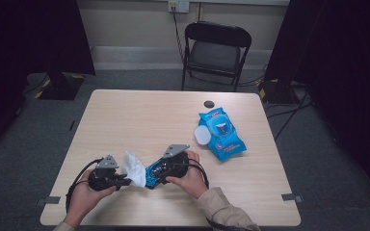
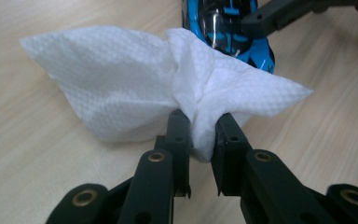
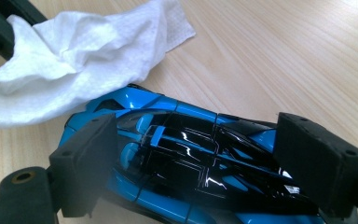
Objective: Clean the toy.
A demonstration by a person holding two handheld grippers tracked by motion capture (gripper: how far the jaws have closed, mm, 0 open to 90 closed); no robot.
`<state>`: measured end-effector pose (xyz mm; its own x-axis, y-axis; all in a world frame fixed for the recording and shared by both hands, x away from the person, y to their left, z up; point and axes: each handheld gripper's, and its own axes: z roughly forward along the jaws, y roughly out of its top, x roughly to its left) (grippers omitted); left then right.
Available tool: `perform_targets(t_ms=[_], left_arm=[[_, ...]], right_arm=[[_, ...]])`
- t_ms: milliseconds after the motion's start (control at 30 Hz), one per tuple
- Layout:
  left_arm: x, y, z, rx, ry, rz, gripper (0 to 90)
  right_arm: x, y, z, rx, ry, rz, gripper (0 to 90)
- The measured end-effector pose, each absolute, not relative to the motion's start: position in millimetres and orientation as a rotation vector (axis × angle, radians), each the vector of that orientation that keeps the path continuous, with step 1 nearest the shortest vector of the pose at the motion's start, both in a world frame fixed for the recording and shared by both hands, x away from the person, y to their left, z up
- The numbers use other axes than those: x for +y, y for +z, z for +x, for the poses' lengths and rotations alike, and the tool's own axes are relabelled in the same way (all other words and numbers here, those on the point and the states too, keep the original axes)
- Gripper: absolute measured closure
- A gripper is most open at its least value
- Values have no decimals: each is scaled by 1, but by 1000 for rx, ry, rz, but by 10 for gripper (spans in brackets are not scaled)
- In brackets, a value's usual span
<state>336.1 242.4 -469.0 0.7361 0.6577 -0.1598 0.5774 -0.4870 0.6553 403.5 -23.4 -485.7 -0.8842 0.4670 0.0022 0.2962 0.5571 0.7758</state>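
Jaws of the left gripper (image 2: 200,126) pinch a bunched fold of a white wet wipe (image 2: 135,93), the pads pressed tight on the cloth while the rest of the sheet fans out to both sides above the wooden table (image 2: 42,154). In the high view that gripper (image 1: 125,181) sits low at the near left of the table (image 1: 139,110), borne by the person's left hand (image 1: 84,197), with the wipe (image 1: 134,167) spreading from its tips toward the middle.

Just beside the wipe lies a blue and black toy car (image 1: 153,175); in the left gripper view its glossy body (image 2: 233,35) sits right behind the cloth, which touches it. The right gripper (image 3: 209,163) stands with its jaws spread wide on either side of the car (image 3: 191,163), one pad at each flank; whether the pads press on the body I cannot tell, and the car rests on the table (image 3: 284,56). The wipe (image 3: 74,60) lies at the car's far end in that view. The right hand (image 1: 190,175) holds its gripper (image 1: 151,178) from the near middle, a beige sleeve (image 1: 224,211) trailing back to the table's edge.

Farther off, on the right half of the table, lies a blue pack of wet wipes (image 1: 221,134) with its white lid flap (image 1: 202,135) open. A small dark round thing (image 1: 209,104) sits near the far edge. Beyond the table stands a black folding chair (image 1: 214,53).
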Motion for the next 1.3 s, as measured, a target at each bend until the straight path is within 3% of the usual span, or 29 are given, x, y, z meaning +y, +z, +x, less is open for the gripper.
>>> perform_targets(t_ms=[267, 300, 333, 367, 400, 533, 867, 967, 1000, 1300], left_arm=[[232, -483, 333, 917, 82, 2293, 729], [231, -483, 332, 927, 104, 2281, 682], [231, -483, 332, 927, 104, 2281, 546], [230, -482, 333, 942, 151, 2277, 546], [231, -479, 334, 940, 193, 2259, 402], [233, -471, 338, 895, 240, 2206, 283], [221, -464, 349, 819, 204, 2175, 263], [220, -467, 353, 858, 198, 2170, 307], [220, -472, 356, 888, 197, 2172, 425], [216, -488, 357, 909, 192, 2232, 558]], right_arm=[[-20, -492, 404, 2571, 1268, 658, 87], [-20, -493, 404, 2566, 1281, 655, 87], [-20, -493, 404, 2566, 1281, 655, 87], [-20, -493, 403, 2562, 1289, 658, 88], [-20, -493, 403, 2559, 1291, 657, 89], [-21, -494, 403, 2549, 1306, 656, 91], [-22, -497, 402, 2531, 1337, 658, 94], [-22, -497, 402, 2530, 1336, 658, 95], [-23, -497, 402, 2529, 1339, 660, 95], [-22, -496, 403, 2541, 1328, 655, 96]])
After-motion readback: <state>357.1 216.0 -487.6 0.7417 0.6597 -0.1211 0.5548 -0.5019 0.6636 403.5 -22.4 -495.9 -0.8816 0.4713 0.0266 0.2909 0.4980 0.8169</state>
